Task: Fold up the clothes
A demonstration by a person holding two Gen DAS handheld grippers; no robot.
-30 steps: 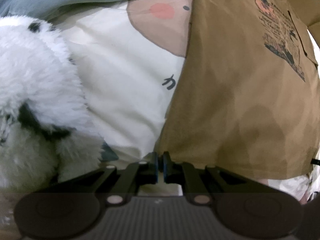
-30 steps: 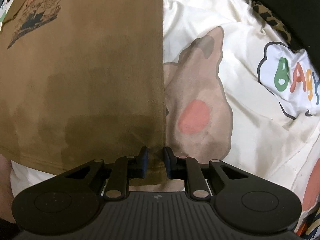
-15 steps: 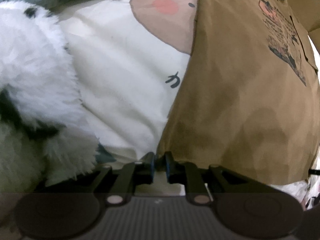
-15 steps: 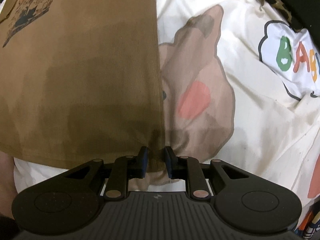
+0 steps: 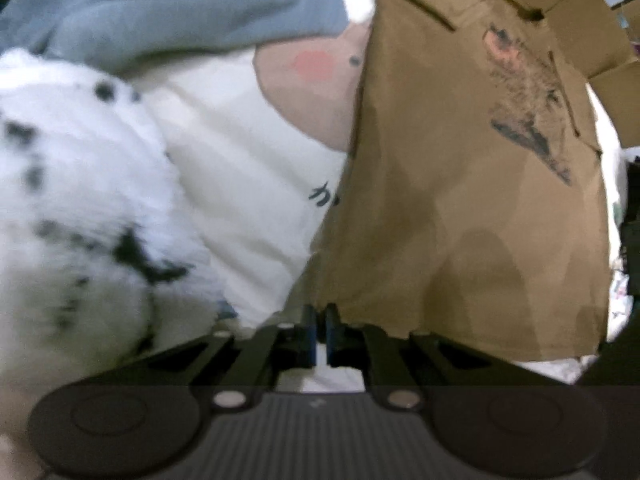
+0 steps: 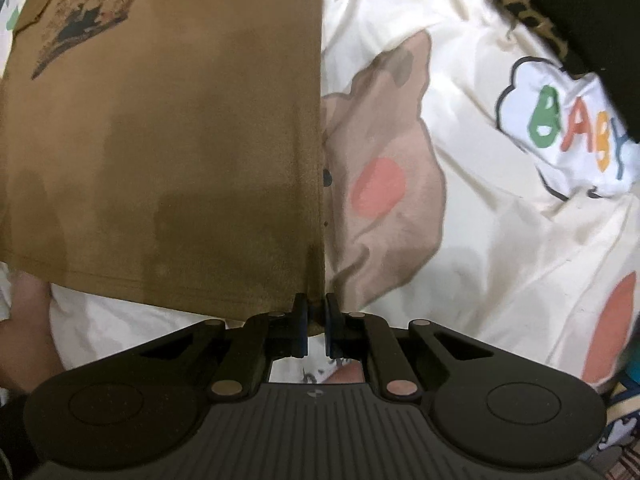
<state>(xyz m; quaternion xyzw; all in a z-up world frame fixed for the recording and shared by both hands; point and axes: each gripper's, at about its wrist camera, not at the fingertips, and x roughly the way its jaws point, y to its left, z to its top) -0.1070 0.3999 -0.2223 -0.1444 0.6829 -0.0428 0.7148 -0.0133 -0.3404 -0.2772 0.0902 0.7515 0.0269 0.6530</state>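
A brown T-shirt (image 5: 460, 200) with a dark printed graphic lies spread on a cartoon-print bedsheet (image 5: 248, 184). In the left wrist view my left gripper (image 5: 320, 314) is at the shirt's lower left corner, its jaws closing tight on the hem there. In the right wrist view the same brown T-shirt (image 6: 180, 160) fills the left half, and my right gripper (image 6: 316, 306) sits at its lower right corner, jaws closing with the hem pinched between the pads. Near both grippers the lower edge hangs slightly off the sheet.
A fluffy white item with black spots (image 5: 80, 208) bulges at the left, under a grey-blue garment (image 5: 160, 12). Cardboard boxes (image 5: 600, 40) stand beyond the shirt. A leopard-print cloth (image 6: 524, 16) and a dark object lie at the far right. A hand (image 6: 24, 320) shows at the left edge.
Both grippers' jaws have narrowed onto the shirt's bottom corners. The right gripper has risen, and the hem now lifts off the sheet with it.
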